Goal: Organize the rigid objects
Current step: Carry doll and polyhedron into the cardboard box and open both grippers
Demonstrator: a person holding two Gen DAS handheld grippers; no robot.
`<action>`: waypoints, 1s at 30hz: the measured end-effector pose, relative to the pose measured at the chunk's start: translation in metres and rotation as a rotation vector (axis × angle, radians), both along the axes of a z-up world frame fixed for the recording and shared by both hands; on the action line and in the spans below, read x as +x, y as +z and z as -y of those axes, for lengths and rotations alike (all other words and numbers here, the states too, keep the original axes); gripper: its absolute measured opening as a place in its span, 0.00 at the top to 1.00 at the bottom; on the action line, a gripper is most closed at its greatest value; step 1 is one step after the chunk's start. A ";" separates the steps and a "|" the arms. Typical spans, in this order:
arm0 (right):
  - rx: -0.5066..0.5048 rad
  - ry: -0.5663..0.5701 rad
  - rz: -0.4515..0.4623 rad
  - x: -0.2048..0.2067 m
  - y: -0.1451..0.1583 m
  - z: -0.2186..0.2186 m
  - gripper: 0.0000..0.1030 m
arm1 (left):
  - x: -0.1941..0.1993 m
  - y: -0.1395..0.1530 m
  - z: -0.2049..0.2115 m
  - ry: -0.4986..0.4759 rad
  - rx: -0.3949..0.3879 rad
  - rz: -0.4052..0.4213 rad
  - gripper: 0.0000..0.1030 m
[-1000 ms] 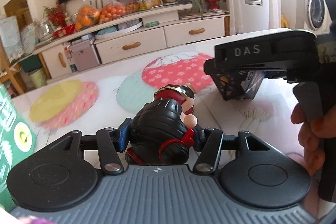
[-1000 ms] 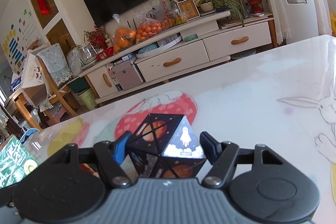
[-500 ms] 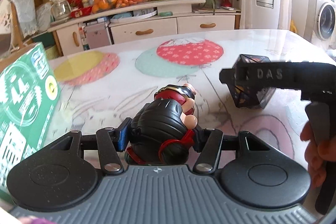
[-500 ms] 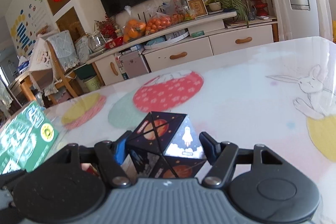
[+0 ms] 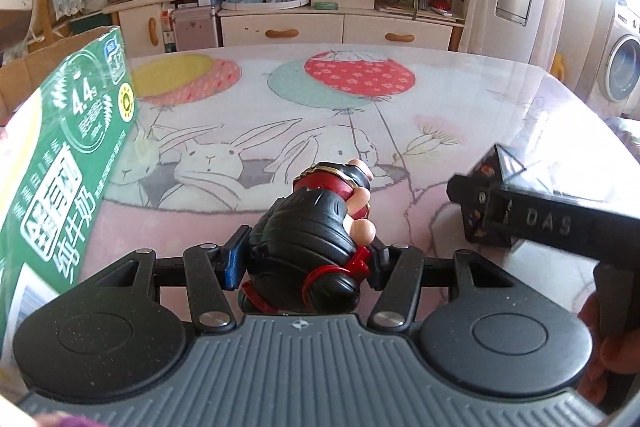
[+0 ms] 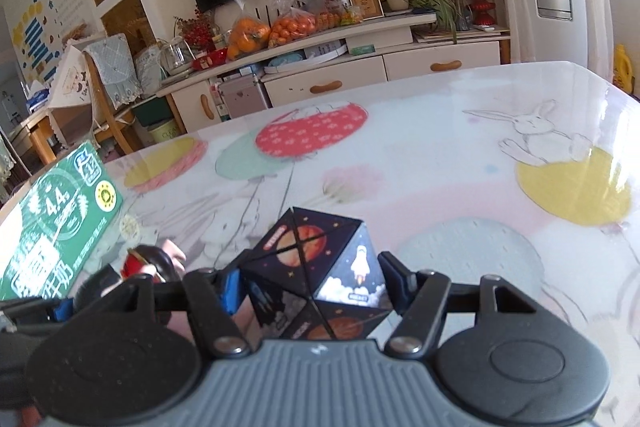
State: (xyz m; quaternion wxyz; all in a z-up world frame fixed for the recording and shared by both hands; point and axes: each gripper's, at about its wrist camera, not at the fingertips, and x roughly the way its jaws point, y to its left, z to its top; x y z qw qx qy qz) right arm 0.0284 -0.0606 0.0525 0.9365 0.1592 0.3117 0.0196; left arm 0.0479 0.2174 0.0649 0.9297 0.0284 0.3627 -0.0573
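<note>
Both grippers are loaded: left gripper [image 5: 306, 263] pinches the figurine [image 5: 308, 247], right gripper [image 6: 312, 287], jaws just closing, clamps the cube [image 6: 316, 275]. Green box [image 5: 60, 179] waits at nine o'clock, so carrying's underway; next, probably lift over its wall and release.

Table [image 5: 460, 115] surface open across centre and upper right of the left wrist view; printed cloth only, nothing standing there. Left edge of that frame is blocked by a tall green milk carton box [image 5: 60, 163], upright, near the figurine [image 5: 312, 235]. Lower right is occupied by the right gripper [image 6: 312, 283] with the space-print cube [image 5: 496, 187] between its fingers. In the right wrist view, the whole right half of the table is seen clear; box and figurine crowd lower left.
</note>
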 end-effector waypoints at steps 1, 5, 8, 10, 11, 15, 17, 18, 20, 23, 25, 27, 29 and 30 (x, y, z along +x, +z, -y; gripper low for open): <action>-0.004 -0.001 -0.005 -0.004 0.001 -0.001 0.36 | -0.002 0.001 0.000 -0.001 -0.006 -0.001 0.33; -0.010 -0.004 -0.023 -0.016 0.004 -0.004 0.36 | -0.005 0.007 0.000 -0.015 -0.029 -0.007 0.33; -0.028 -0.001 -0.027 -0.025 0.007 -0.007 0.36 | -0.006 0.011 -0.001 -0.022 -0.047 -0.008 0.33; -0.038 0.003 -0.023 -0.031 0.010 -0.009 0.36 | -0.006 0.016 -0.004 -0.027 -0.059 -0.005 0.33; -0.043 0.005 -0.019 -0.034 0.012 -0.010 0.37 | -0.005 0.019 -0.004 -0.029 -0.061 0.000 0.33; -0.051 0.010 -0.010 -0.044 0.019 -0.014 0.37 | -0.002 0.027 -0.012 -0.032 -0.076 0.011 0.33; -0.057 0.017 -0.008 -0.047 0.022 -0.018 0.37 | -0.004 0.030 -0.016 -0.034 -0.084 0.016 0.33; -0.055 0.021 -0.006 -0.049 0.024 -0.019 0.36 | -0.003 0.033 -0.019 -0.036 -0.091 0.019 0.33; -0.060 0.035 0.007 -0.053 0.029 -0.023 0.36 | -0.006 0.038 -0.024 -0.041 -0.101 0.028 0.33; -0.085 0.054 0.032 -0.057 0.037 -0.031 0.37 | -0.010 0.047 -0.031 -0.046 -0.110 0.051 0.33; -0.088 0.065 0.049 -0.059 0.043 -0.037 0.37 | -0.009 0.054 -0.037 -0.045 -0.116 0.066 0.33; -0.104 0.080 0.073 -0.059 0.051 -0.045 0.37 | -0.008 0.061 -0.046 -0.036 -0.125 0.081 0.33; -0.115 0.098 0.098 -0.058 0.059 -0.053 0.36 | -0.007 0.068 -0.057 -0.021 -0.139 0.094 0.33; -0.116 0.106 0.109 -0.058 0.064 -0.058 0.36 | -0.006 0.071 -0.063 -0.012 -0.145 0.100 0.33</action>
